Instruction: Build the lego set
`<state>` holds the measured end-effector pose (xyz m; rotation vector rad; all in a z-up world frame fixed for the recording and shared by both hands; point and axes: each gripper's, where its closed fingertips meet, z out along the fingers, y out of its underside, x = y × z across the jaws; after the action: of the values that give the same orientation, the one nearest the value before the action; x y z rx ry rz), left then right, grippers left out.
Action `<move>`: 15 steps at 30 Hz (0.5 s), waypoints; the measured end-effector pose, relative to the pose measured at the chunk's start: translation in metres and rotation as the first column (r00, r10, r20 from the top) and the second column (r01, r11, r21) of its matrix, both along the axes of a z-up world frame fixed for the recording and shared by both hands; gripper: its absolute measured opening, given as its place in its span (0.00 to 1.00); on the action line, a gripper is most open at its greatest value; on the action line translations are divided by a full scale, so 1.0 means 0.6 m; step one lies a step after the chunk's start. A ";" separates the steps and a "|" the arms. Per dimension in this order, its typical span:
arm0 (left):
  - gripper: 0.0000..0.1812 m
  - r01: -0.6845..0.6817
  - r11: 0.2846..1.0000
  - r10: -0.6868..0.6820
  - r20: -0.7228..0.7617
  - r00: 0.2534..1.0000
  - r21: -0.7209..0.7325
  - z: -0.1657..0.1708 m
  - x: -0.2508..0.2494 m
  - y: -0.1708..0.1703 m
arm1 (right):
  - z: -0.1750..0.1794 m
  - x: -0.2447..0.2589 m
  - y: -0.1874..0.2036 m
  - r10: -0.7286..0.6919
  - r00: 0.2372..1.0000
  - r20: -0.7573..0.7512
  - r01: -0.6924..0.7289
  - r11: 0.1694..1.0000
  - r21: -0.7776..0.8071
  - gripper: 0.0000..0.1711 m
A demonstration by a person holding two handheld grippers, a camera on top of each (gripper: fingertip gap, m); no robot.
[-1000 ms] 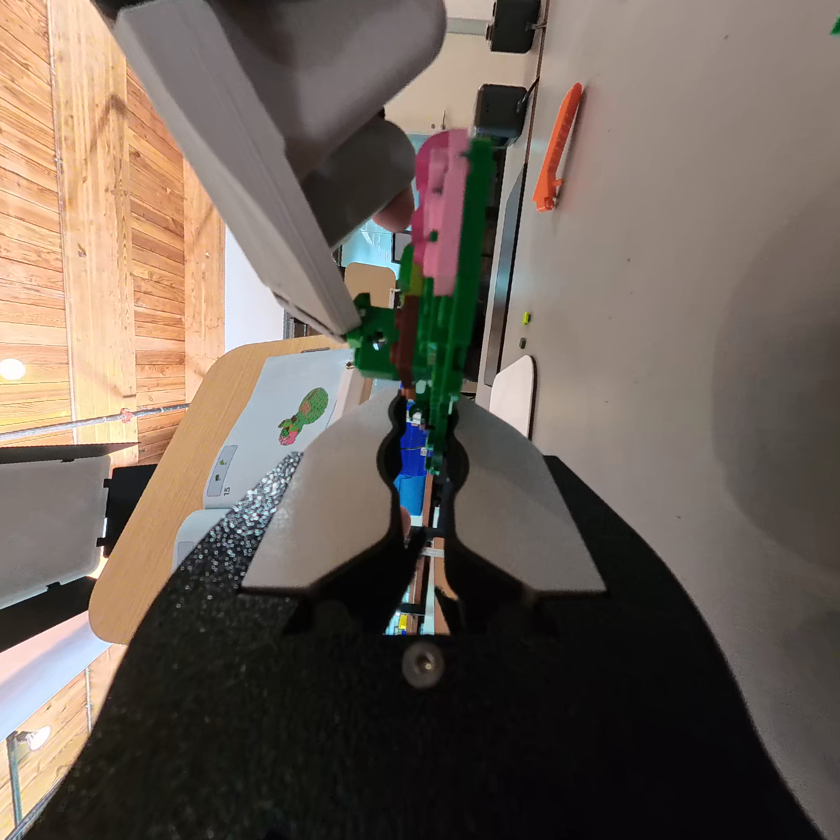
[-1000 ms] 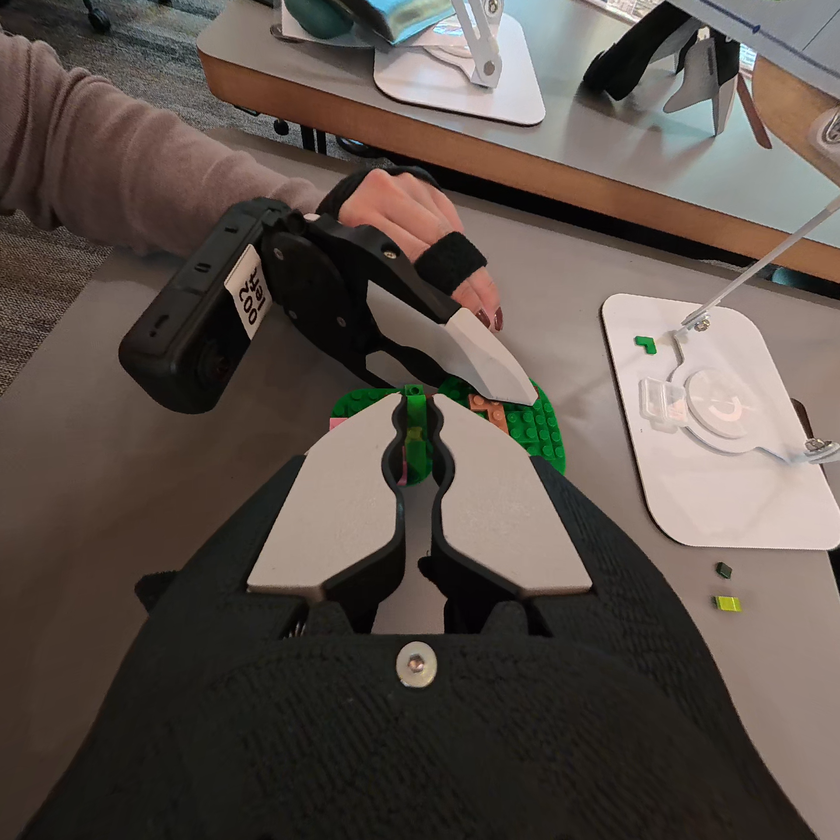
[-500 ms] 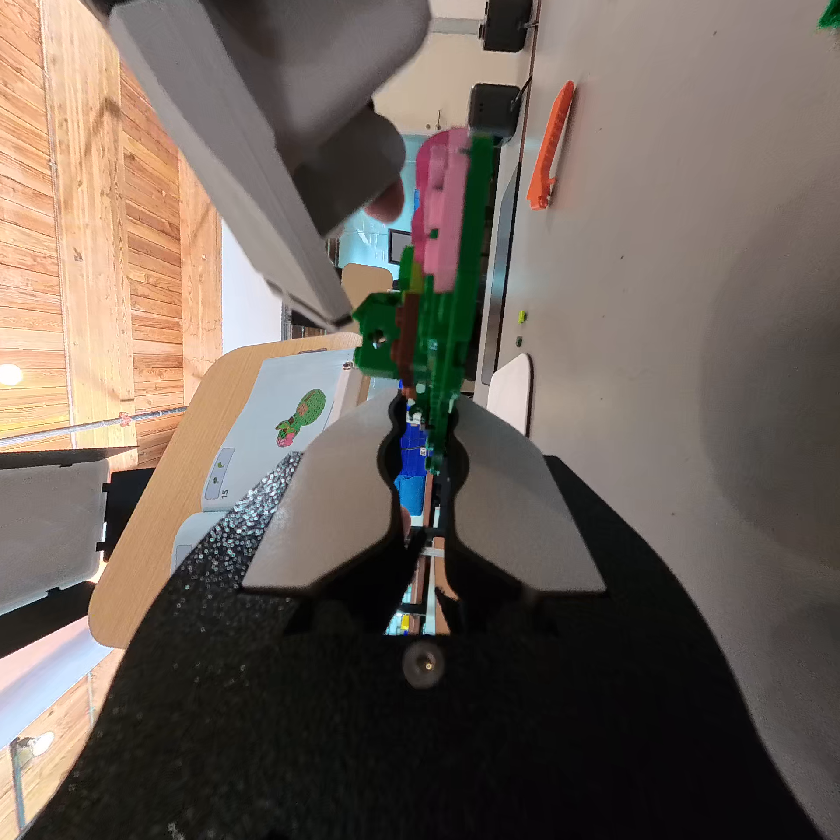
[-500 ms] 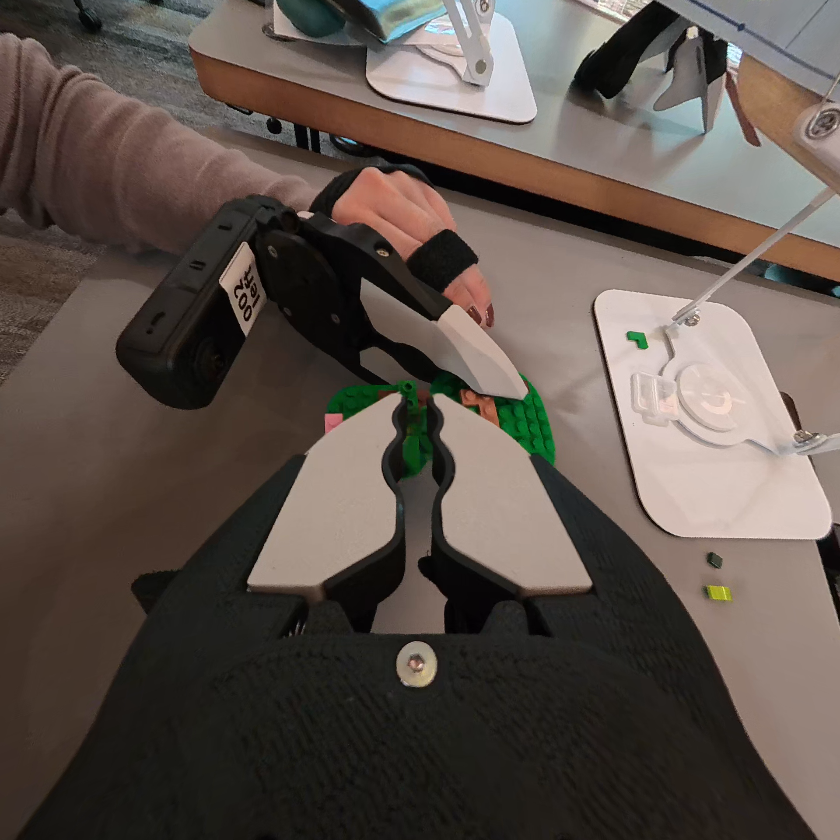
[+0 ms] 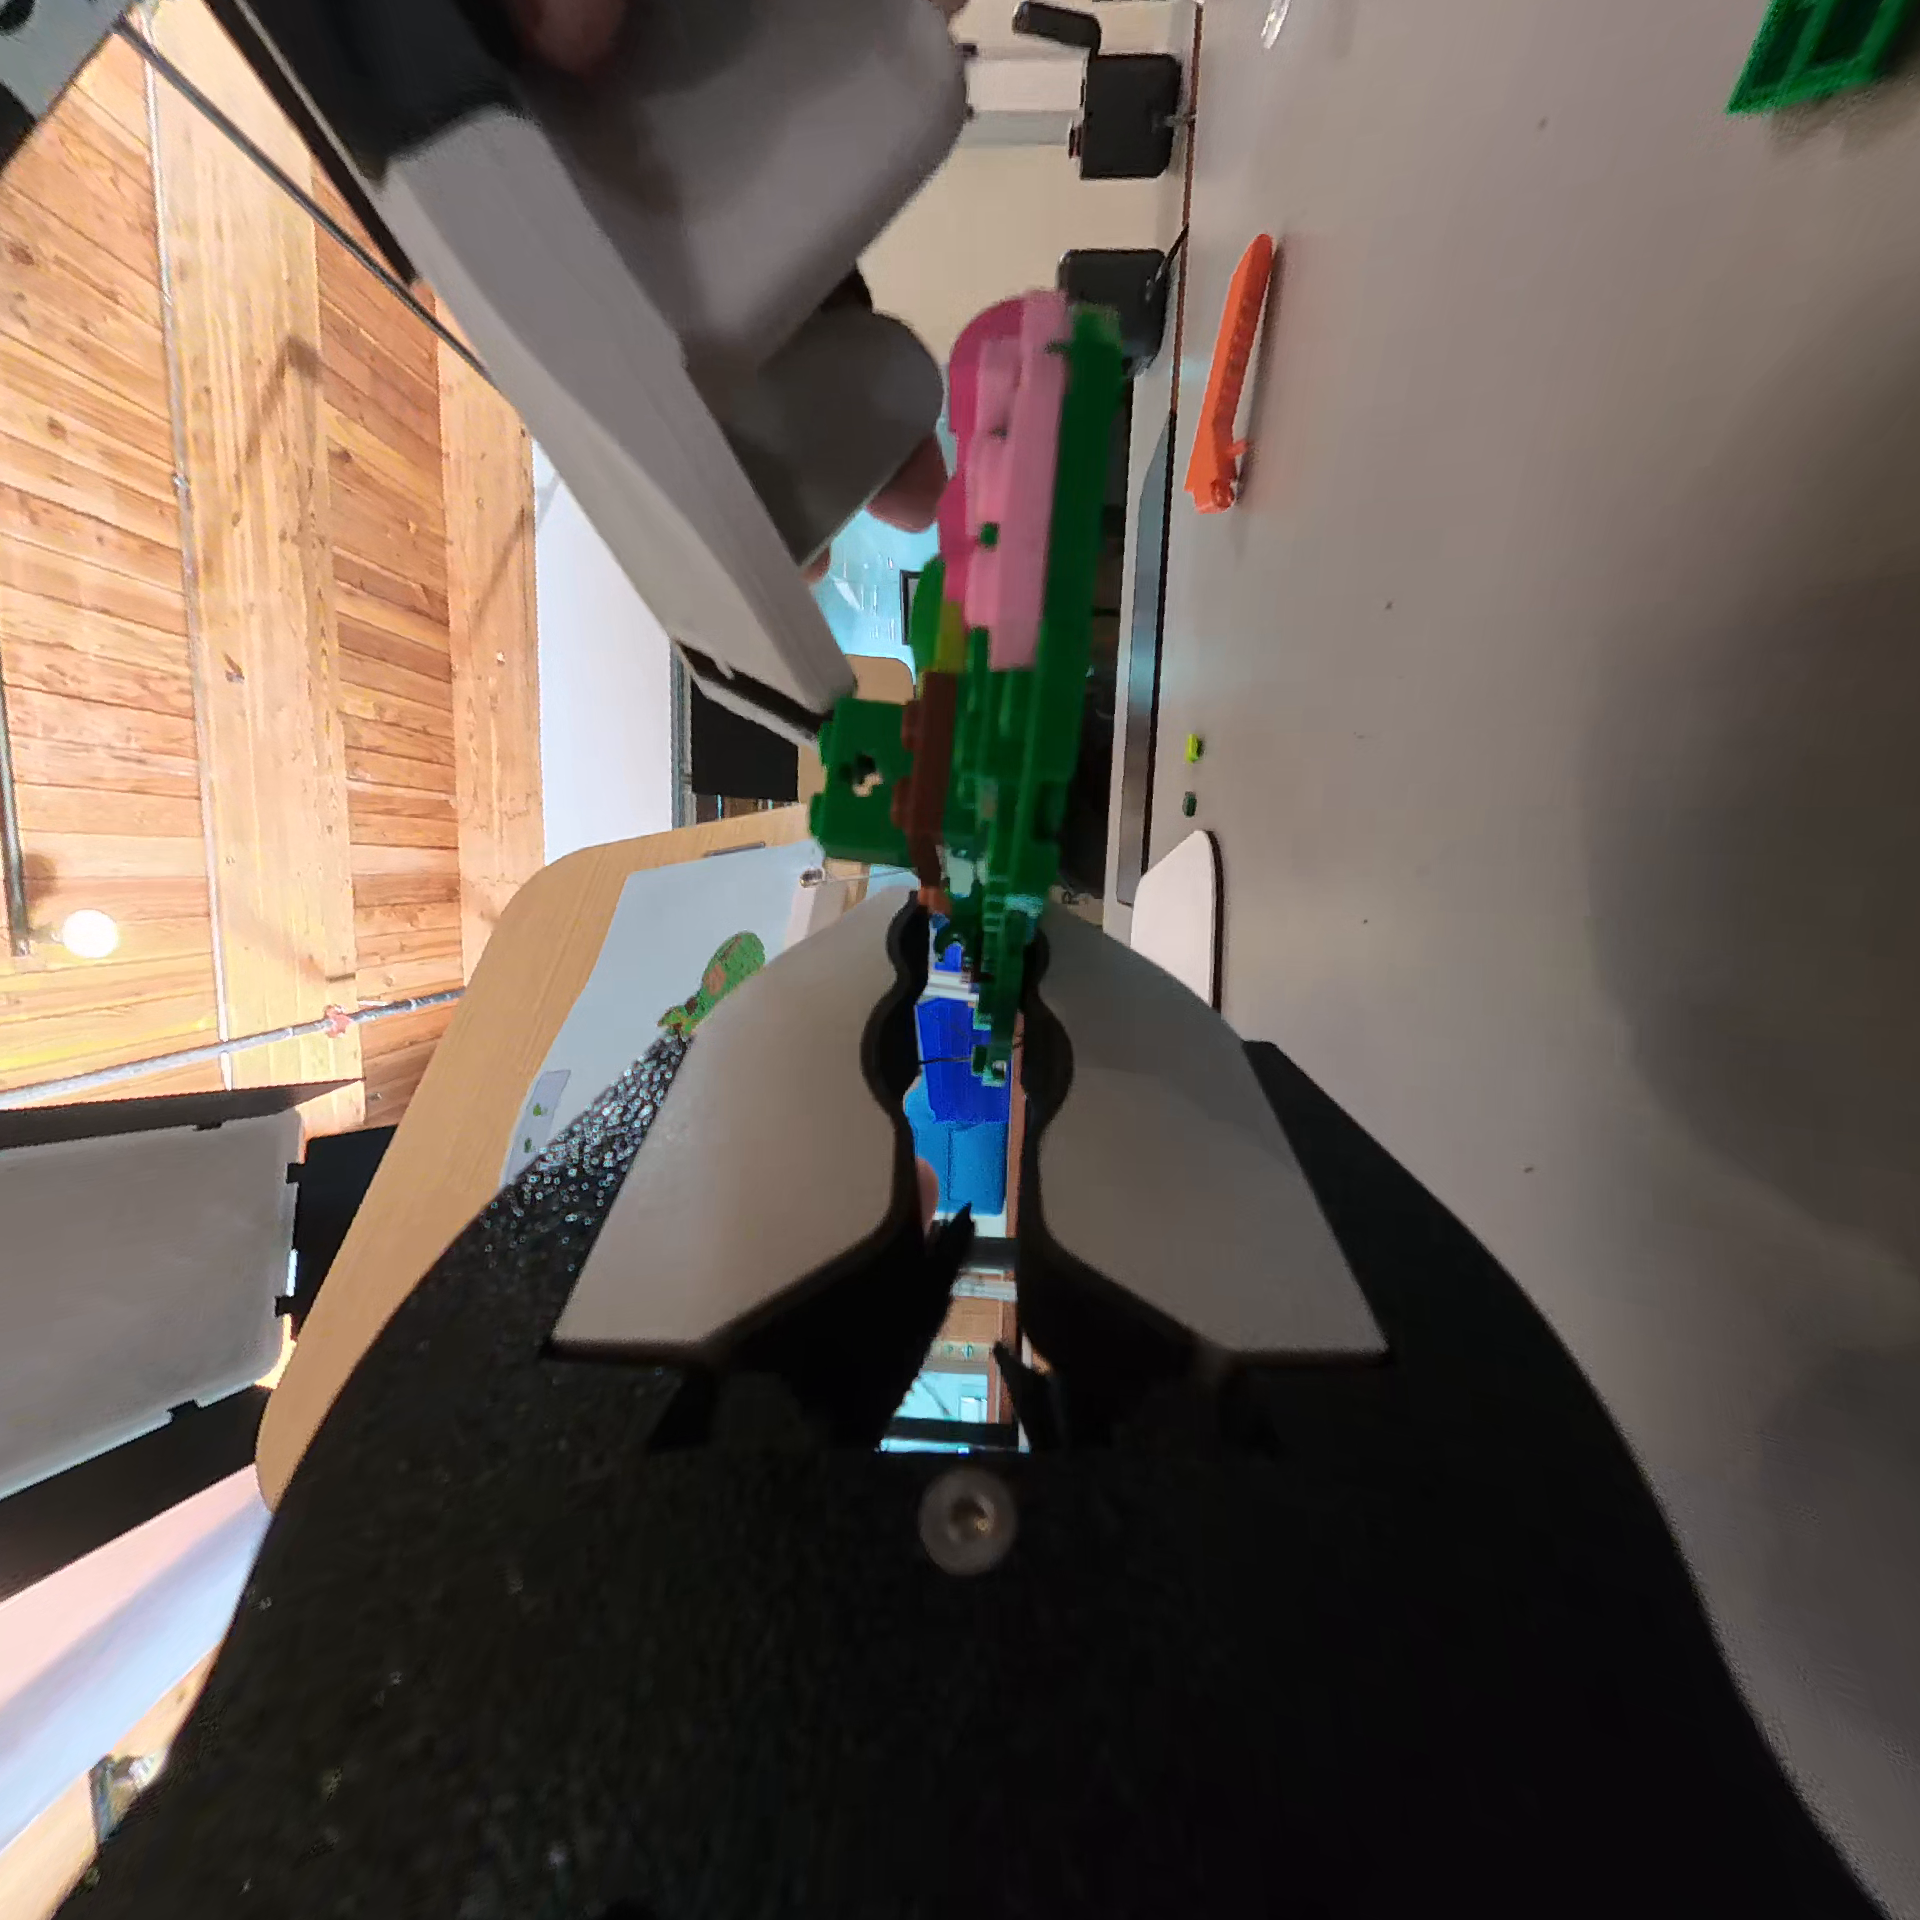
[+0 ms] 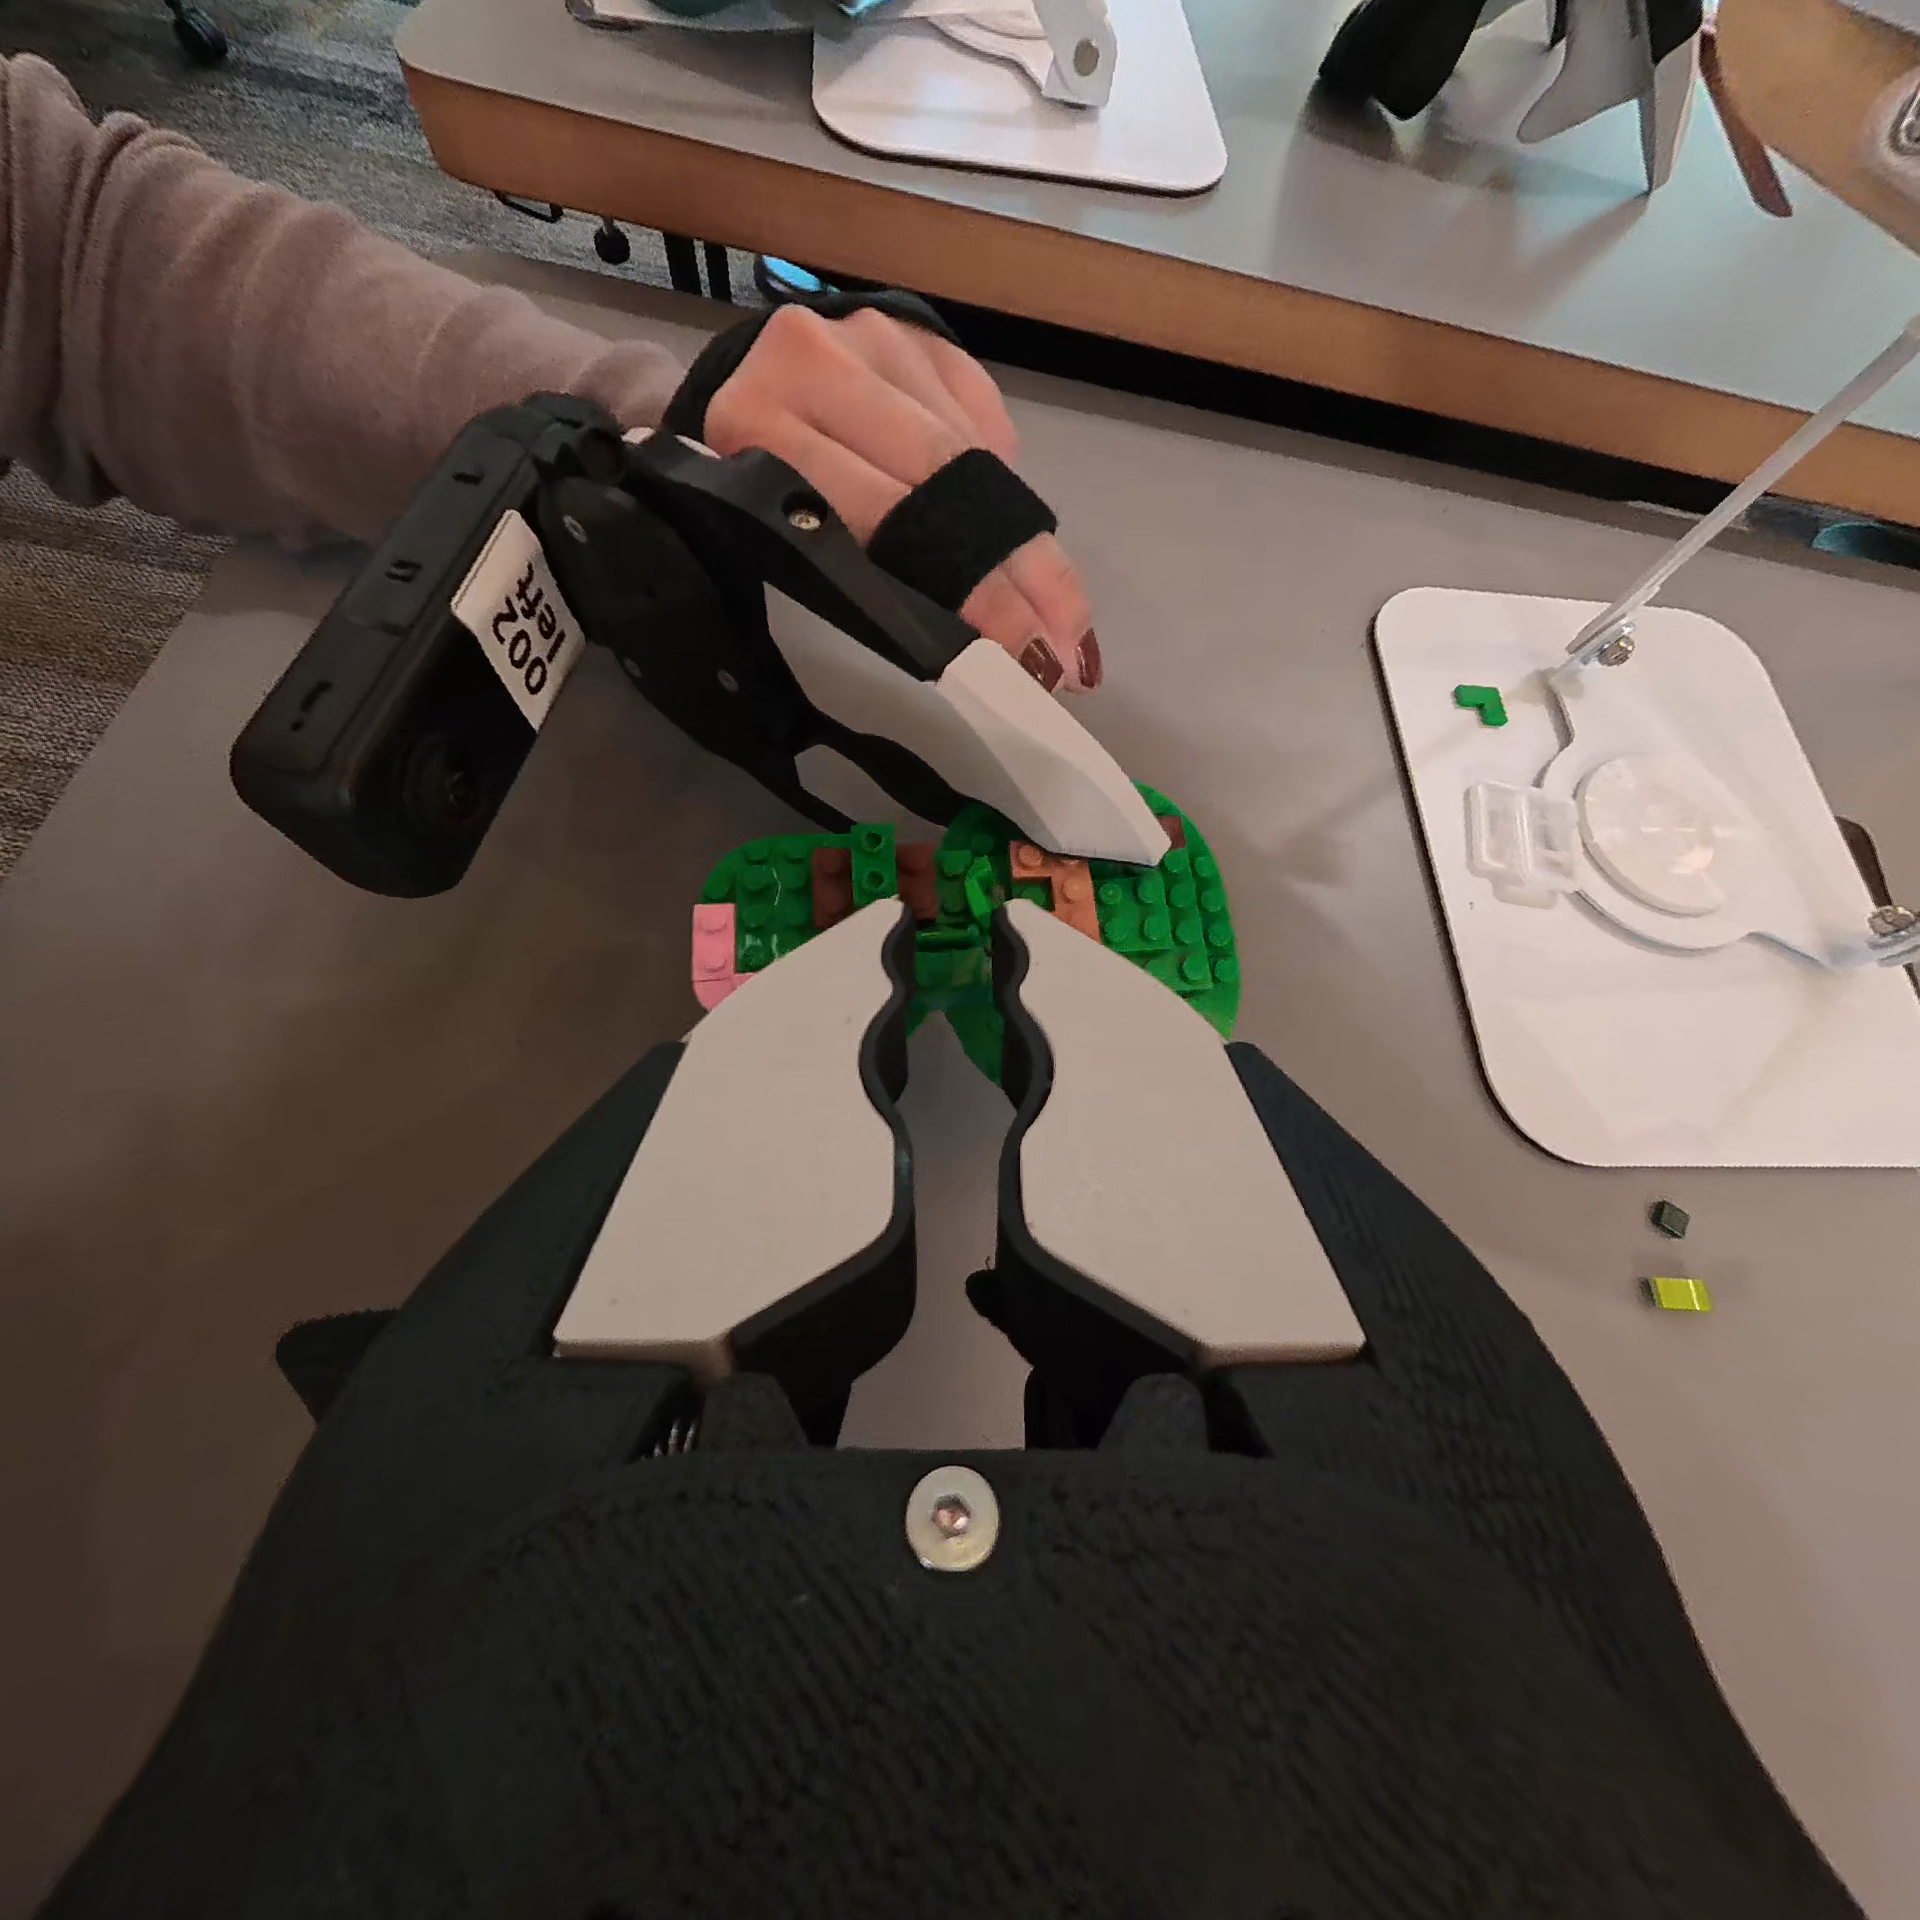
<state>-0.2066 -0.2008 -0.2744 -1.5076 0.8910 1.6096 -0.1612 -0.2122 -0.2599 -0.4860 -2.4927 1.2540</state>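
Note:
The lego build (image 5: 1039, 623) is a green base plate with pink, brown and green bricks, seen edge-on in the left wrist view. My left gripper (image 5: 971, 925) is shut on the plate's edge. In the right wrist view the build (image 6: 1164, 914) lies flat on the grey table with the left gripper's white finger (image 6: 1039, 769) over it. My right gripper (image 6: 951, 920) hovers just above the build's middle, its jaws a little apart with nothing between them. A green brick with a hole (image 5: 857, 769) sits on the build beside the right gripper's finger (image 5: 623, 364).
A white stand base (image 6: 1621, 987) with a small green piece (image 6: 1481, 701) lies to the right. A dark piece (image 6: 1668, 1218) and a yellow-green piece (image 6: 1675, 1294) lie loose near it. An orange brick separator (image 5: 1231, 374) and another green plate (image 5: 1818, 52) lie farther off. A second table (image 6: 1351, 260) stands behind. Spacing between my two grippers at the tips: around 5 cm. My left tips are roughly 20 cm from the dark piece (image 6: 1668, 1218).
My right gripper's jaws have parted slightly and the green piece they held now sits on the build. The left gripper keeps its hold on the plate.

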 end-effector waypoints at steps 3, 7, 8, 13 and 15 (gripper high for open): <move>0.08 0.013 1.000 -0.014 -0.016 1.000 -0.012 -0.002 0.006 0.002 | -0.005 -0.002 0.001 0.000 1.000 -0.030 0.002 0.999 0.039 0.06; 0.08 0.031 0.999 -0.032 -0.035 0.999 -0.033 -0.006 0.012 0.005 | -0.016 0.004 -0.002 0.032 0.999 -0.039 -0.028 0.995 0.098 0.03; 0.08 0.036 0.999 -0.038 -0.038 0.999 -0.033 -0.006 0.014 0.005 | -0.019 0.005 -0.002 0.036 0.998 -0.044 -0.031 0.993 0.117 0.03; 0.08 0.058 0.998 -0.060 -0.048 0.997 -0.040 -0.007 0.024 0.008 | -0.027 0.008 -0.002 0.056 0.997 -0.057 -0.045 0.983 0.176 0.03; 0.08 0.058 0.997 -0.060 -0.052 0.997 -0.043 -0.008 0.025 0.009 | -0.030 0.008 -0.002 0.063 0.996 -0.069 -0.048 0.979 0.196 0.02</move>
<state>-0.1919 -0.1956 -0.2792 -1.4589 0.9947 1.6043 -0.1565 -0.2133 -0.2781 -0.3167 -2.5466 1.0133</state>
